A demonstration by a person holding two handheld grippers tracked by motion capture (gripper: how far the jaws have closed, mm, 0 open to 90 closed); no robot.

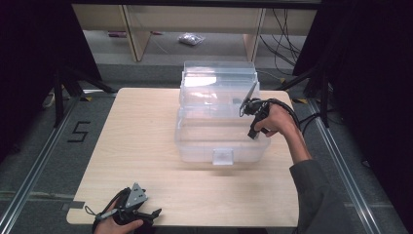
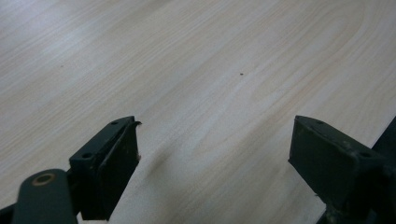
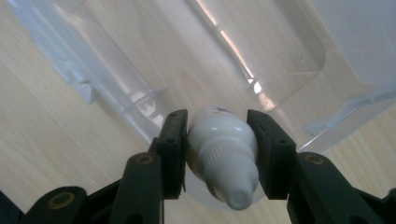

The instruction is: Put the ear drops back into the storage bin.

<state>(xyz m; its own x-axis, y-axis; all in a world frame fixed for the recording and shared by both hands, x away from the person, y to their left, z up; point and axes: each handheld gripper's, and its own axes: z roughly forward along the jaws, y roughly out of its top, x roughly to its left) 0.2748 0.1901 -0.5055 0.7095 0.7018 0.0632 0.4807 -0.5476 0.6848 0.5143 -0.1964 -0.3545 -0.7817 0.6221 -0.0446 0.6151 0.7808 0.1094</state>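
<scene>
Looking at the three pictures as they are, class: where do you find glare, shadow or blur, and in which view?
High view: a white glare patch on the lid of the clear plastic box, and dark surroundings around the lit table. Left gripper view: the open jaws cast a soft shadow on the wood. Right gripper view: a bright streak on the box wall, and the white bottle is soft at its near tip.

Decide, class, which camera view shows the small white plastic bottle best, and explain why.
The right gripper view: the small white plastic bottle sits close up, clamped between the right tool's black jaws over the clear plastic storage box. In the high view the person's hand hides it. The left gripper view looks onto the light wooden table.
</scene>
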